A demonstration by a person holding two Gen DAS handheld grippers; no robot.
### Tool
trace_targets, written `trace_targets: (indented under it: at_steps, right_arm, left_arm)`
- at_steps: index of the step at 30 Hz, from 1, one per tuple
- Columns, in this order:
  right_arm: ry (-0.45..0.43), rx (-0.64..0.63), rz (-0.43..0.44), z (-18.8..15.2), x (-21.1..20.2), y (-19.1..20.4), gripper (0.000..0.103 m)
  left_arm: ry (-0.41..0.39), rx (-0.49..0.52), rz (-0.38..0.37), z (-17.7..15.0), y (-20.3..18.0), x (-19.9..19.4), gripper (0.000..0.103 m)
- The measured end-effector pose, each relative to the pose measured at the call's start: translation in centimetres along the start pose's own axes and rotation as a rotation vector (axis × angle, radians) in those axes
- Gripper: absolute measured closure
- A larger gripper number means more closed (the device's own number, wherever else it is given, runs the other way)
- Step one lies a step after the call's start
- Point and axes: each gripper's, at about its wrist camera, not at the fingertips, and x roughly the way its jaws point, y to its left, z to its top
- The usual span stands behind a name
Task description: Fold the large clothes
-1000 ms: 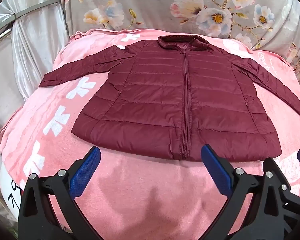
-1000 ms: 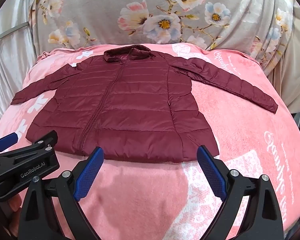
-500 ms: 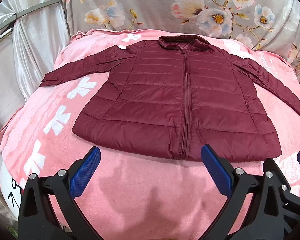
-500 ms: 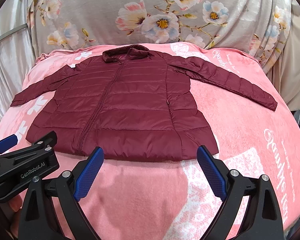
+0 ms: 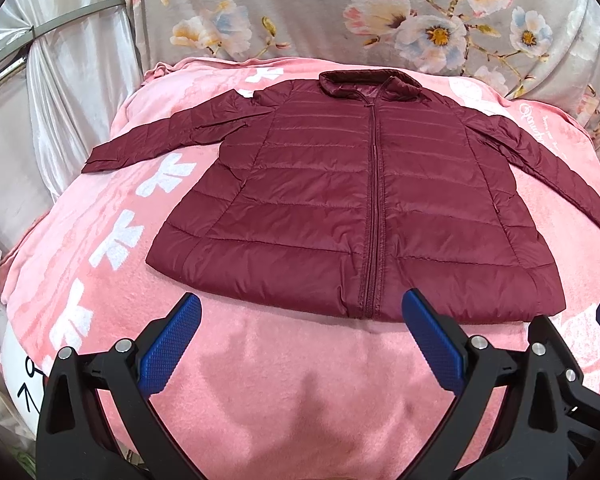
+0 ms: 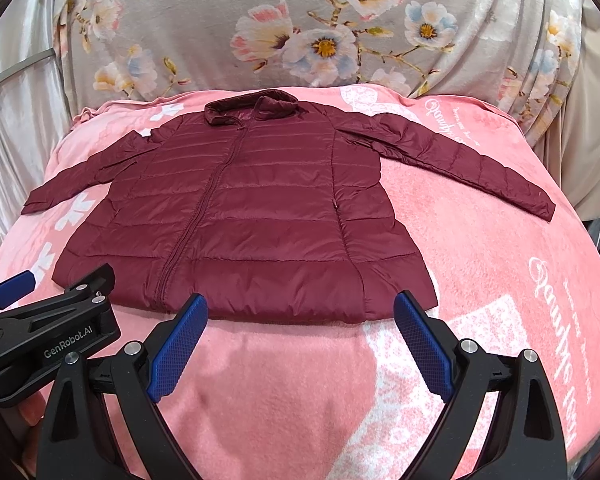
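Maroon puffer jacket (image 5: 364, 200) is lying flat, zipped, front up, both sleeves spread outward on the pink blanket (image 5: 292, 380). Left gripper (image 5: 300, 344) is hovering level just short of the hem, jaws gaping wide, holding nothing. Right gripper (image 6: 300, 344) is sitting alongside it, pointing at the hem, jaws likewise spread wide and empty. Floral sheet (image 6: 300, 28) is hanging behind.

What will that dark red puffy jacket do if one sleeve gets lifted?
The jacket lies limp and flat, so the sleeve would probably droop. Its quilted padding suggests lightness; its sheen hints it may slip between the pads.
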Motion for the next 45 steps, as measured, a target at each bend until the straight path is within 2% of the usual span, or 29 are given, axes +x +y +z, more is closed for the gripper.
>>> trace_targets:
  at_steps: [45]
  right_arm:
    - [0.004, 0.003, 0.000, 0.14, 0.05, 0.01, 0.011]
  left_arm:
    - [0.016, 0.006, 0.006, 0.63, -0.11, 0.28, 0.005]
